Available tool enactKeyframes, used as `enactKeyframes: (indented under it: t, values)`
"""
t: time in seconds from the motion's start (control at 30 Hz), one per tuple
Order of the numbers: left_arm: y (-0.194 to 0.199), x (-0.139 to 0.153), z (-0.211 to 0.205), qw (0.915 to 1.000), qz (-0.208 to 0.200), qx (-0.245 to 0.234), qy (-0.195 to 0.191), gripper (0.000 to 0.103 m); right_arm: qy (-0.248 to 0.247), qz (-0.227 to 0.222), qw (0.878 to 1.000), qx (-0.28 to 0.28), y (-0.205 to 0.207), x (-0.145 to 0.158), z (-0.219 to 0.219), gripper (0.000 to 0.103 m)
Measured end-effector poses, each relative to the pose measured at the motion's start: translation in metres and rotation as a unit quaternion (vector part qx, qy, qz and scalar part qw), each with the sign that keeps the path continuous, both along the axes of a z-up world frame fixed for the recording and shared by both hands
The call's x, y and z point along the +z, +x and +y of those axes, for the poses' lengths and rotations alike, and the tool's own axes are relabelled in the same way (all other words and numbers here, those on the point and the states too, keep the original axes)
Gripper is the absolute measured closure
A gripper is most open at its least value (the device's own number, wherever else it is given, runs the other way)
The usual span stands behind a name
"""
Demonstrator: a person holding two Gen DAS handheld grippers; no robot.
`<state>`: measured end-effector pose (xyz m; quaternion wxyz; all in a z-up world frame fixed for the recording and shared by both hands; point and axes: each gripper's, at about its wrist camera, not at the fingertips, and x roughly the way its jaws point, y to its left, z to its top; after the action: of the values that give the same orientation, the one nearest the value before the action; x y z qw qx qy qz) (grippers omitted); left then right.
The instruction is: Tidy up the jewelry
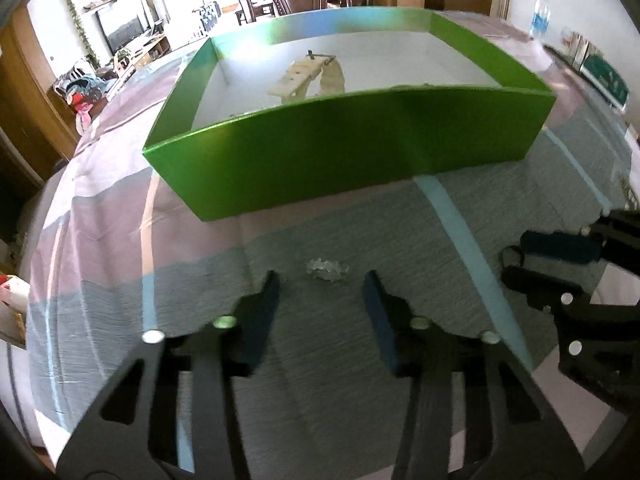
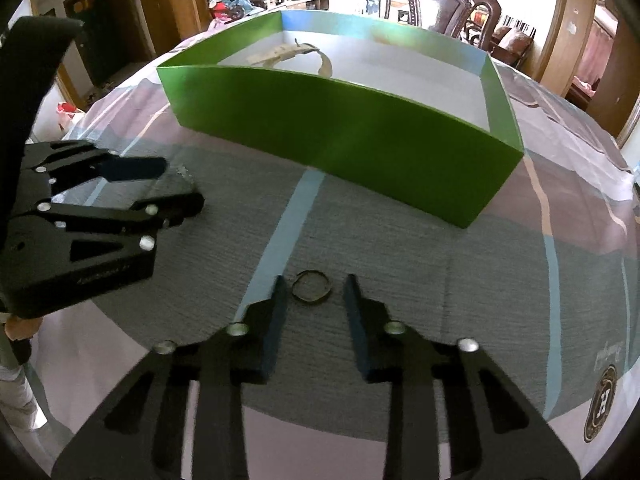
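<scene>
The pick-up step is in hand: toward the bench's left, the left claw (image 1: 322, 284) stands partly open around a small clear crystal piece (image 1: 328, 270) lying on the cloth, pads not yet touching it, while to its right the right claw (image 2: 316, 286) brackets a thin dark ring (image 2: 312, 286), jaws narrow but apart from it. Each claw, I judge, needs to close squarely on its flat, slippery piece, then lift over the near wall of the green box (image 2: 340, 136), which stands between them and the pale strap (image 1: 312, 78) already inside.
</scene>
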<state>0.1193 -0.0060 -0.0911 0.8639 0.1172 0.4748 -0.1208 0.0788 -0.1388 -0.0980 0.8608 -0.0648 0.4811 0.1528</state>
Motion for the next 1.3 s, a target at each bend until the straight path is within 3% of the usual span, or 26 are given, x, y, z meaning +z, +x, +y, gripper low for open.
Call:
enactKeyframes:
  t: [0.1,0.3,0.53,0.77,0.93,1.07,1.3]
  values:
    - [0.003,-0.001,0.001,0.9999,0.000,0.004,-0.012,0.065,-0.001,-0.003,1.000,0.002,0.000,0.000,0.000,0.081]
    - [0.006,-0.001,0.003,0.9996,0.001,0.006,-0.028,0.082,0.003,-0.003,1.000,0.003,0.000,0.001,-0.002,0.082]
    - [0.003,0.004,0.003,0.9995,-0.008,0.015,-0.028,0.082,0.009,0.000,1.000,-0.001,0.000,0.005,-0.004,0.082]
    - [-0.006,0.063,0.000,0.9965,-0.076,0.025,-0.023,0.082,0.015,-0.074,0.997,-0.028,0.009,0.070,-0.018,0.082]
    - [0.026,0.107,0.001,0.9907,-0.119,0.055,-0.036,0.082,0.035,-0.099,0.992,-0.063,0.048,0.100,-0.028,0.082]
    - [0.060,0.113,0.001,0.9877,-0.127,0.084,-0.034,0.082,0.050,-0.086,0.990,-0.104,0.092,0.094,-0.038,0.082]
    - [0.100,0.088,0.005,0.9890,-0.088,0.108,-0.049,0.081,0.059,-0.049,0.989,-0.125,0.117,0.061,-0.041,0.082]
